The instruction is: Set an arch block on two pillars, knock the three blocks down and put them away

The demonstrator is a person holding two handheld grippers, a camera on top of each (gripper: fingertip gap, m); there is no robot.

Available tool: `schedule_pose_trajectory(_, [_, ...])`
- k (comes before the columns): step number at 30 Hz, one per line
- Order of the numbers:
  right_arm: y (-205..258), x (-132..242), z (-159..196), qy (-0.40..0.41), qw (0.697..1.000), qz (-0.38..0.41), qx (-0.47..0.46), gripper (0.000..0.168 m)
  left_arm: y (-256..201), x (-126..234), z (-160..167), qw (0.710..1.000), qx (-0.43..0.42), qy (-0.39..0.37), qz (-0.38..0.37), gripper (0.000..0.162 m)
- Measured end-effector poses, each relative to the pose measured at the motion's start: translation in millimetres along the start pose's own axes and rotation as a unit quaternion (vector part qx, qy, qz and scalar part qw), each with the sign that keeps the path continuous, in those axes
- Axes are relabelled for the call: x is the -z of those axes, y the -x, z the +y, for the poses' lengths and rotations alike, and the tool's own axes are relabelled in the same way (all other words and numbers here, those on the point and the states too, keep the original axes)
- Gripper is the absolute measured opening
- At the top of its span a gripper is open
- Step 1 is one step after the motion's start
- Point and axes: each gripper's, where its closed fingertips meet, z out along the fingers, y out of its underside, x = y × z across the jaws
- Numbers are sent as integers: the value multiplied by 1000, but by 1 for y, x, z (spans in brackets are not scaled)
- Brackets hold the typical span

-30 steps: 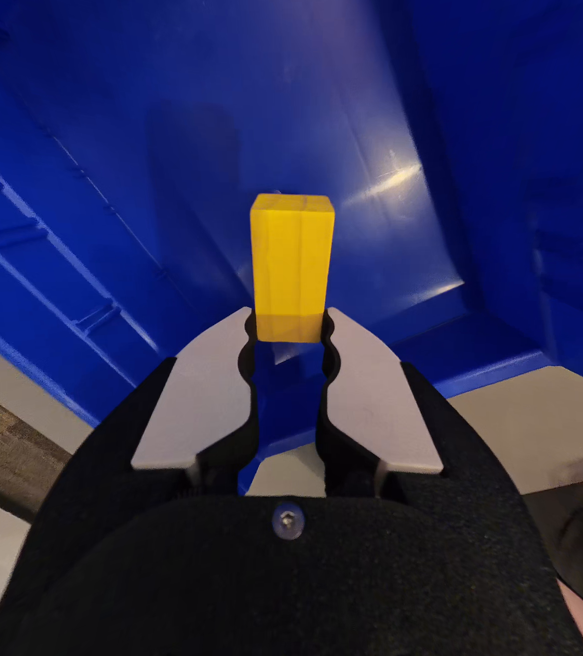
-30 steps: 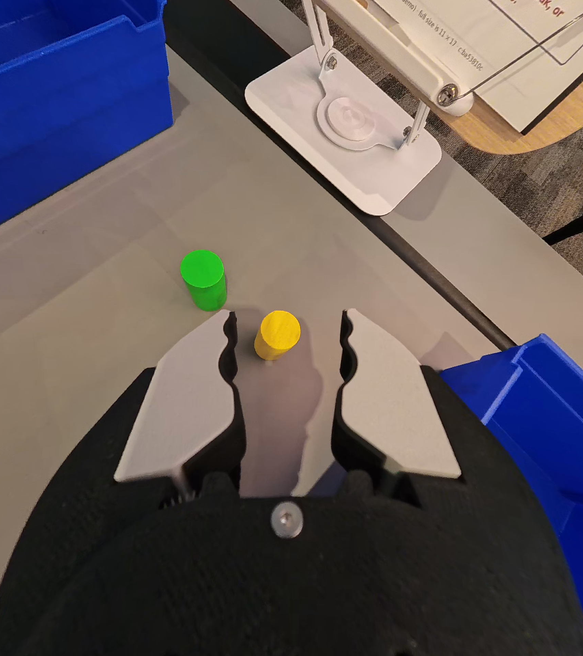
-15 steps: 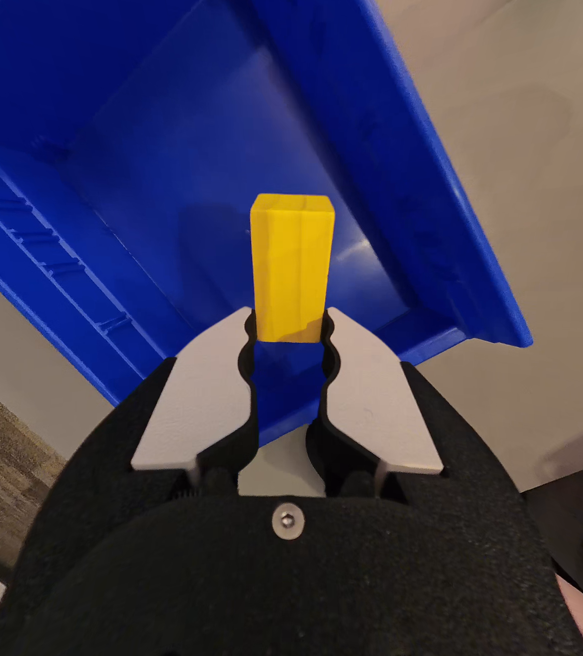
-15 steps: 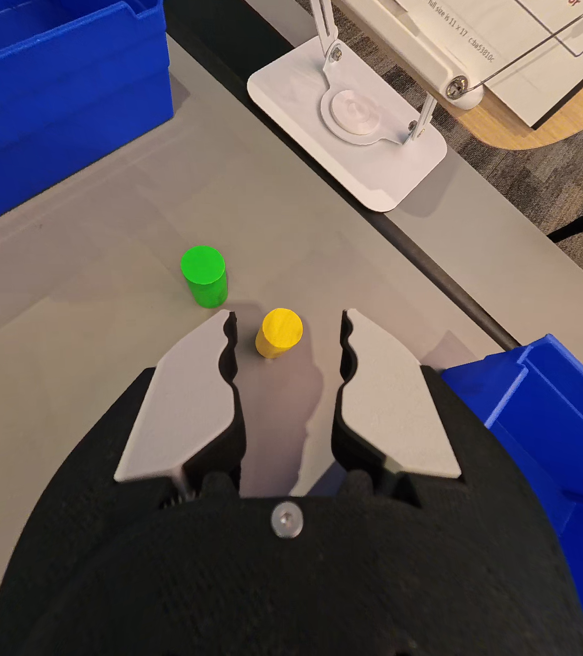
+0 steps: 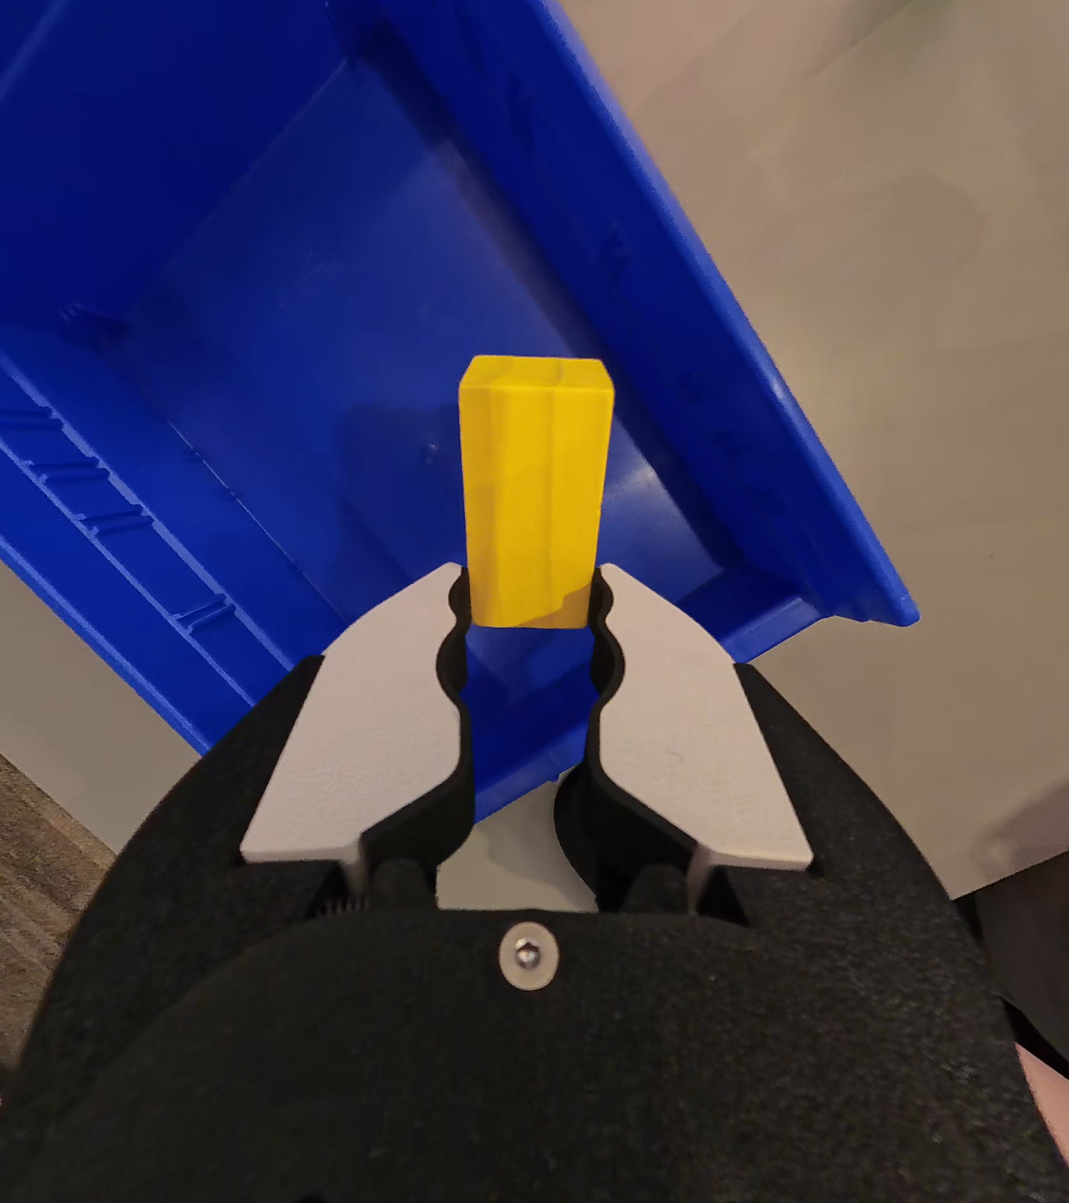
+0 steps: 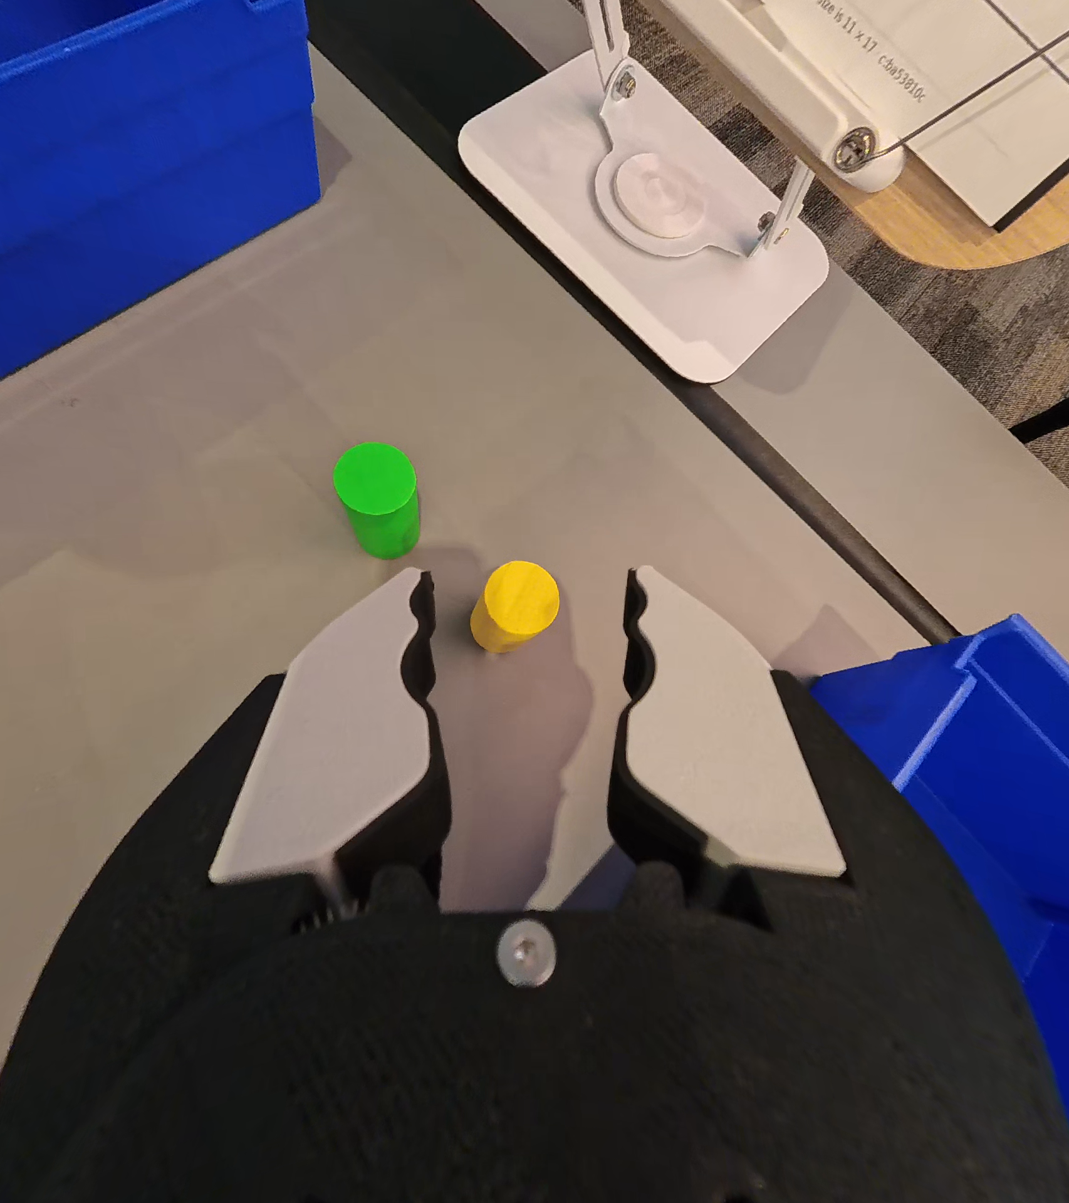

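On the grey desk point(image 6: 193, 651) two pillars point(image 6: 382, 501) stand ready, so left tongs point(image 5: 532, 586) pinch the yellow arch block point(image 5: 535, 488) while right tongs point(image 6: 528, 612) stay spread

One short line of small dark print, letters mixed with digits, on a white sheet point(image 6: 948, 71) ahead and far to the right of the right gripper point(image 6: 530, 576). Runs slantwise, partly cut off at the frame's top edge. Sheet held on a white stand point(image 6: 649, 286).
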Motion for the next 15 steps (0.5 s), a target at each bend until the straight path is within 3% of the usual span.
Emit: schedule_pose_trajectory(15, [2, -1, 2, 5, 1000, -2, 4, 58, -8, 1, -6, 1000, -17, -8, 3, 35])
